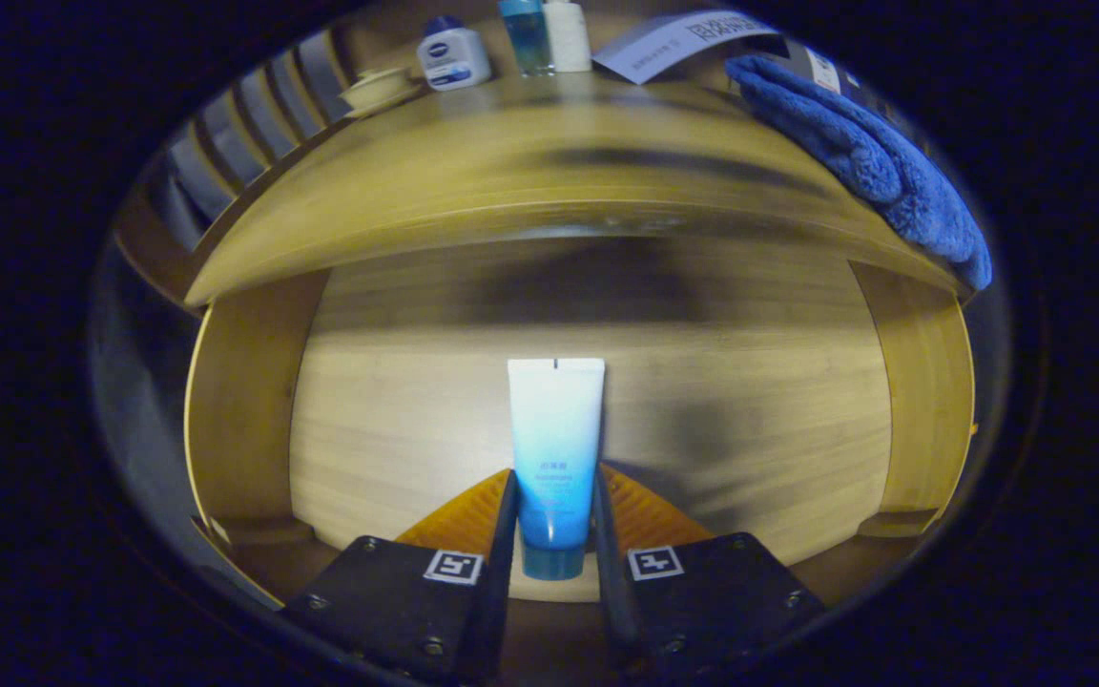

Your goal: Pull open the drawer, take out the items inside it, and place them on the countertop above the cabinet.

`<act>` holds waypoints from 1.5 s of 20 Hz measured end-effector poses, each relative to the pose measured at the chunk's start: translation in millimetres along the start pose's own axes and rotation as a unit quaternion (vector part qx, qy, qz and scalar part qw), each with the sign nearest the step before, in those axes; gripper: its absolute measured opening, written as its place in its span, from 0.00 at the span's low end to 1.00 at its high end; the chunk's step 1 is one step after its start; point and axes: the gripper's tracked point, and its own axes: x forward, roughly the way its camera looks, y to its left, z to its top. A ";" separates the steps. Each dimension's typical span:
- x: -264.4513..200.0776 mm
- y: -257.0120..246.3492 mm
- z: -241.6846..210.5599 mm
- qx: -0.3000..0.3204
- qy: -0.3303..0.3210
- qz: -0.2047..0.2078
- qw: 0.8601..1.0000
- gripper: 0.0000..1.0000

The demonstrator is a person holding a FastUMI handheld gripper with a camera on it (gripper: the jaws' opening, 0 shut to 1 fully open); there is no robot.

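On the countertop (pixel 511 162) you have, from the left, a small dish (pixel 378 89), bottles (pixel 454 55) and a blue towel (pixel 869 157). Your gripper (pixel 554 520) clamps the blue-and-white tube (pixel 555 448) between both fingers, over the open drawer (pixel 397 420).

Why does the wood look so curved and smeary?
Gripper view: the fisheye lens bows the countertop and drawer; the countertop's front edge is streaked with motion blur; the tube, gripped in the claw, stays sharp; a soft shadow lies on the drawer floor beside it.
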 end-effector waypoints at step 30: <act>-36.0 -26.7 207.8 -0.027 -0.360 -0.059 0.931 0.41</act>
